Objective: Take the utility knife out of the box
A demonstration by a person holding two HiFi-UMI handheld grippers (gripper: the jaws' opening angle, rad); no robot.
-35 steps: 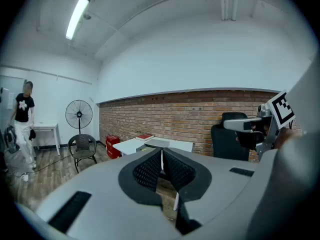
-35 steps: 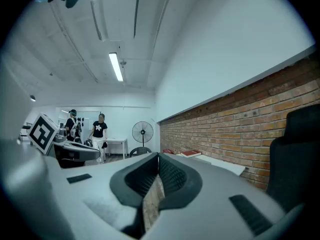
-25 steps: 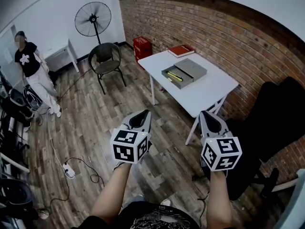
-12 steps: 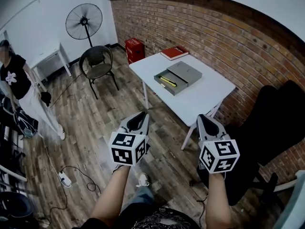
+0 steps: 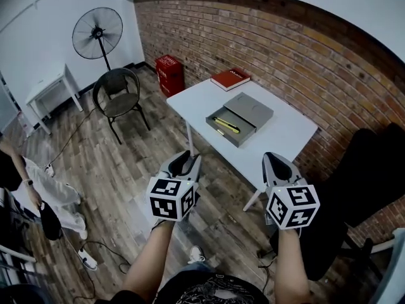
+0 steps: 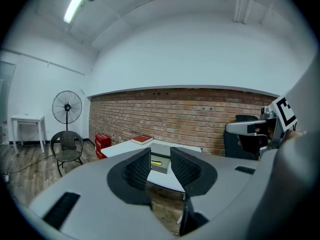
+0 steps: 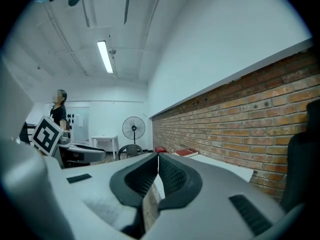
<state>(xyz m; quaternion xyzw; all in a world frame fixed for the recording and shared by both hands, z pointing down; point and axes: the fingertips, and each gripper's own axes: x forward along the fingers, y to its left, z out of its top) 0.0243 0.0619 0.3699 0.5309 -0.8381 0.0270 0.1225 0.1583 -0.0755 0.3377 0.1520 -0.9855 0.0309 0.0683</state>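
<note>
The utility knife (image 5: 226,125), yellow, lies inside the open grey box (image 5: 249,108), in its lower tray. The box stands near the middle of the white desk (image 5: 285,138). A red book (image 5: 230,79) lies on the desk at 11 o'clock from the box; the pale print on its cover is too small to read.

Both tongs hang in the air in front of the desk, well apart from the box. The left tongs (image 5: 183,160) are at 7 o'clock from it. Their jaws have just been opening and stand about half wide, with nothing between them. The right tongs (image 5: 276,163) are at 5 o'clock from the box, with jaws pressed together and empty. Each cube carries black-and-white square markers, no words.

A standing fan (image 5: 97,33) is at 10 o'clock.
</note>
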